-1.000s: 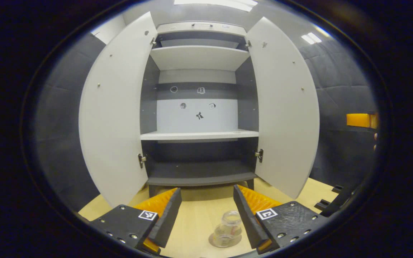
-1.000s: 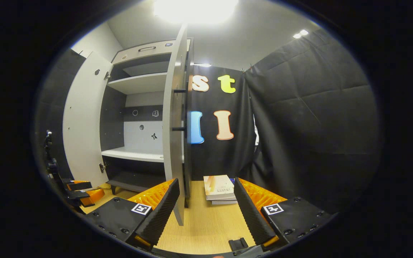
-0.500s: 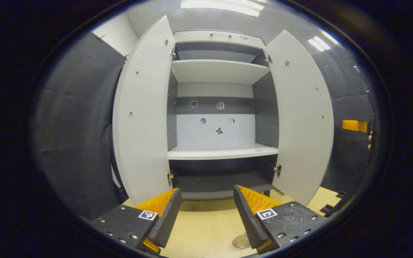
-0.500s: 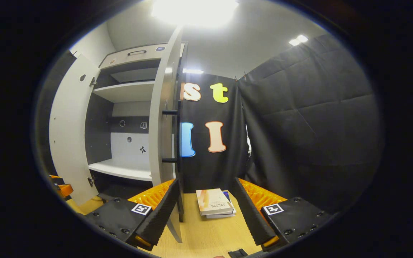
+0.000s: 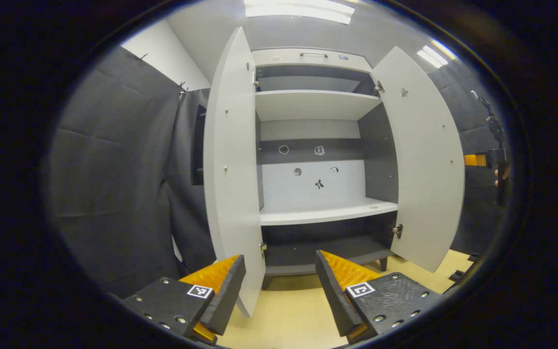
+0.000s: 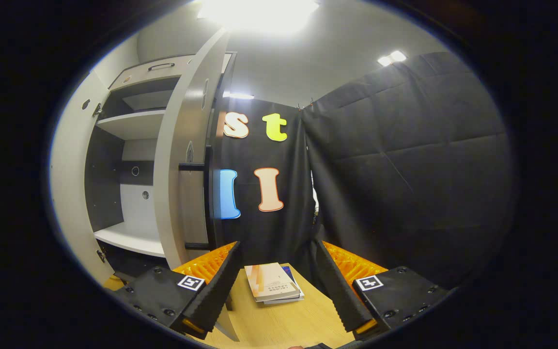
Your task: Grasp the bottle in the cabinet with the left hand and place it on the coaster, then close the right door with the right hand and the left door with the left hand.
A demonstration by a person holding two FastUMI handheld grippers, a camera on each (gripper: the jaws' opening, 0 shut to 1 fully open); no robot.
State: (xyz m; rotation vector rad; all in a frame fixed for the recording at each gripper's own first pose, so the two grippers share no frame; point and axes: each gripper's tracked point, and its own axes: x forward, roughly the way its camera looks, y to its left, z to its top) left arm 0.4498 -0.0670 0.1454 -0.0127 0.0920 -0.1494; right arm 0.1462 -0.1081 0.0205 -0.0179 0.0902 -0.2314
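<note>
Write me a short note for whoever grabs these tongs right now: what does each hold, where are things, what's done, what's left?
Left tongs: open, holding nothing, pointed at the left door's edge.
Right tongs: open, holding nothing, beside the right door's outer face with its black handle.
Cabinet: both doors stand open; the shelves in sight are bare.
Bottle and coaster: I cannot place them from these pictures, so check them first.
A pile of books lies on the wooden table.
Left: close the right door with the right tongs, then the left door.
</note>
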